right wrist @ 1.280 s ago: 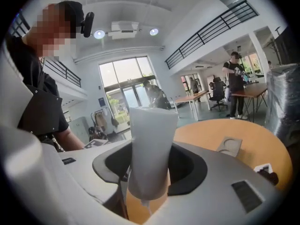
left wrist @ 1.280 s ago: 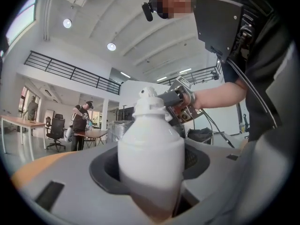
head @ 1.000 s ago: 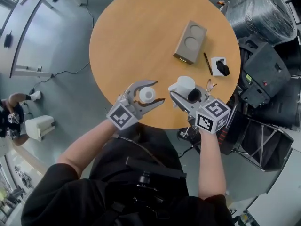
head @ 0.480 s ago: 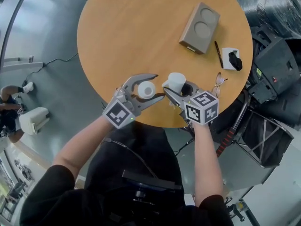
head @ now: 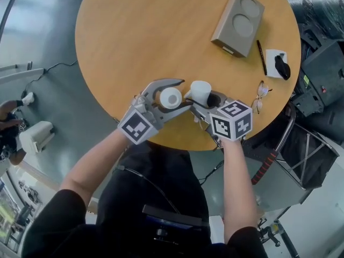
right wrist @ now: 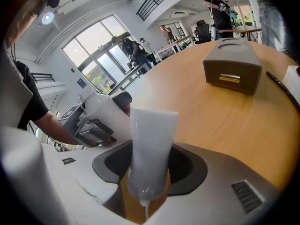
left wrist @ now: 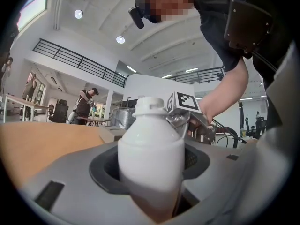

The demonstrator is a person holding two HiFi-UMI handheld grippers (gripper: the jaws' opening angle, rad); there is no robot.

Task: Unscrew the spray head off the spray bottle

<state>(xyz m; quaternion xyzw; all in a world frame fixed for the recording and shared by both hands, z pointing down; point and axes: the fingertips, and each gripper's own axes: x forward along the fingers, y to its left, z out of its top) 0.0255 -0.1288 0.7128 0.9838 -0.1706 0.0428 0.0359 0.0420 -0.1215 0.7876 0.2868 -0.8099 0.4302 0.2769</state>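
Left gripper [head: 183, 94] clamped on the bottle [left wrist: 151, 146]: jaws grip its body, the bottle stands upright, neck at the top with no spray head on it. Right gripper [head: 198, 102] clamped on the spray head [right wrist: 149, 142], which is off the bottle; it sits tilted between the jaws and a thin tube hangs from its lower end. Each gripper is in one of the person's hands.

In the head view, bottle and spray head sit just beside each other over the near edge of the round wooden counter [head: 134, 42], bottle on the left. Can't tell if they touch, or if either rests on the counter.

Rest is well apart on the far right of the counter:
- grey box [head: 240, 21] with two round recesses on top
- pen [head: 261, 57] beside it
- white card [head: 272, 57] with a black object on it
- glasses [head: 261, 97] at the right edge
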